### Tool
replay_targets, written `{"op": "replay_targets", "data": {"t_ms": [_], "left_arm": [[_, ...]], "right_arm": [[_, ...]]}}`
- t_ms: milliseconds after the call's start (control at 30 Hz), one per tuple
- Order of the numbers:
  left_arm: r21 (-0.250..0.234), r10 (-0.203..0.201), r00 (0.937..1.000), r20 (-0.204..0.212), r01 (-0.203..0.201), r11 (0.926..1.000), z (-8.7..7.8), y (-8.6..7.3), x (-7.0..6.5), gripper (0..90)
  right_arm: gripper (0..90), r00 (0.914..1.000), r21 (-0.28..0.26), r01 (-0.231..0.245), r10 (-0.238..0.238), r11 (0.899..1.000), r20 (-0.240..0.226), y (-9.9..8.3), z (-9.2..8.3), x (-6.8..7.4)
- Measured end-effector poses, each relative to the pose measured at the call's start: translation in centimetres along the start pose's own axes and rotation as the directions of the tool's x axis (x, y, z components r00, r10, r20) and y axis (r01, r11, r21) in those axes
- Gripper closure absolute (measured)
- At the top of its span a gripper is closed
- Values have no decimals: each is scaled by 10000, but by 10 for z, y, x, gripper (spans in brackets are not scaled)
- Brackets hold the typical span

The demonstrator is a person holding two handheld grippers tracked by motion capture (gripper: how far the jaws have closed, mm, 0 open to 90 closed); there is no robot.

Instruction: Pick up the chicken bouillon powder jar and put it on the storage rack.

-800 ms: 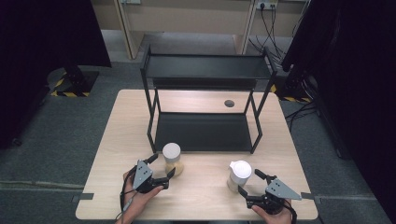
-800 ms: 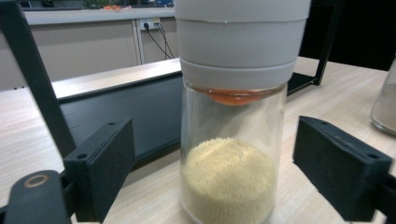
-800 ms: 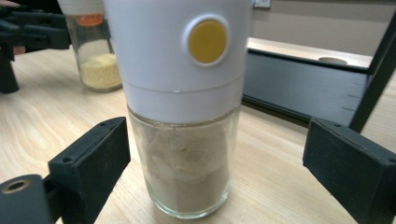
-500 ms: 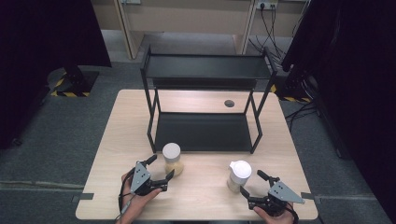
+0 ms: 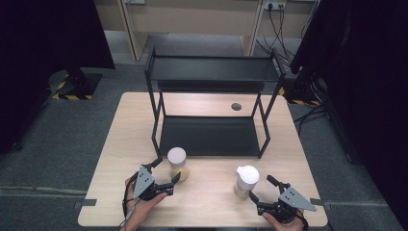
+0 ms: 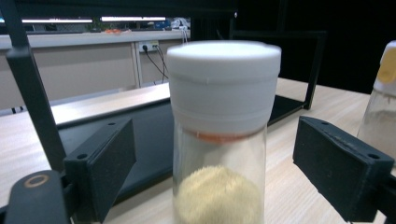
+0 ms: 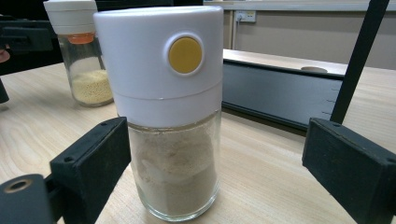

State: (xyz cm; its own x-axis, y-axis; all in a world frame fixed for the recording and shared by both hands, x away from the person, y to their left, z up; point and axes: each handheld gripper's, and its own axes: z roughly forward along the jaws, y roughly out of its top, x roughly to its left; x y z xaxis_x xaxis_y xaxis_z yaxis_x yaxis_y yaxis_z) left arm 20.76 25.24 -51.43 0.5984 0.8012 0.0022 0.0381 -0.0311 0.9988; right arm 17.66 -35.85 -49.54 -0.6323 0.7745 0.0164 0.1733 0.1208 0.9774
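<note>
Both grippers stand open, unclamped: left gripper [image 5: 165,176] straddles the yellow-grain jar [image 6: 219,140], right gripper [image 5: 263,191] the white-capped shaker [image 7: 168,112]. Off-centre closing probably tips either tall jar.

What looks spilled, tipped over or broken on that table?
Nothing stands out. The glass jar of yellow grains with the white cap and the glass shaker of pale powder with the white lid both stand upright and closed on the wooden table, with no spill around them.
</note>
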Motion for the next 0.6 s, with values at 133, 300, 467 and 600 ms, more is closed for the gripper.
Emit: {"op": "replay_targets", "data": {"t_ms": [133,300,467,600], "left_arm": [[-131,3,10000,-27,-4,9999,2,3,0,127],[-241,132,9999,72,-131,9996,9,10,2,146],[-182,330,9993,184,-326,9993,21,20,1,170],[-81,348,9992,186,-347,9994,27,22,0,197]], "right_arm": [[80,10000,19,-28,29,10000,-23,0,0,-1],[80,10000,11,-71,71,10000,-3,0,0,-1],[79,10000,12,-78,78,10000,10,0,0,-1],[79,10000,1,-90,90,10000,9,0,0,-2]]}}
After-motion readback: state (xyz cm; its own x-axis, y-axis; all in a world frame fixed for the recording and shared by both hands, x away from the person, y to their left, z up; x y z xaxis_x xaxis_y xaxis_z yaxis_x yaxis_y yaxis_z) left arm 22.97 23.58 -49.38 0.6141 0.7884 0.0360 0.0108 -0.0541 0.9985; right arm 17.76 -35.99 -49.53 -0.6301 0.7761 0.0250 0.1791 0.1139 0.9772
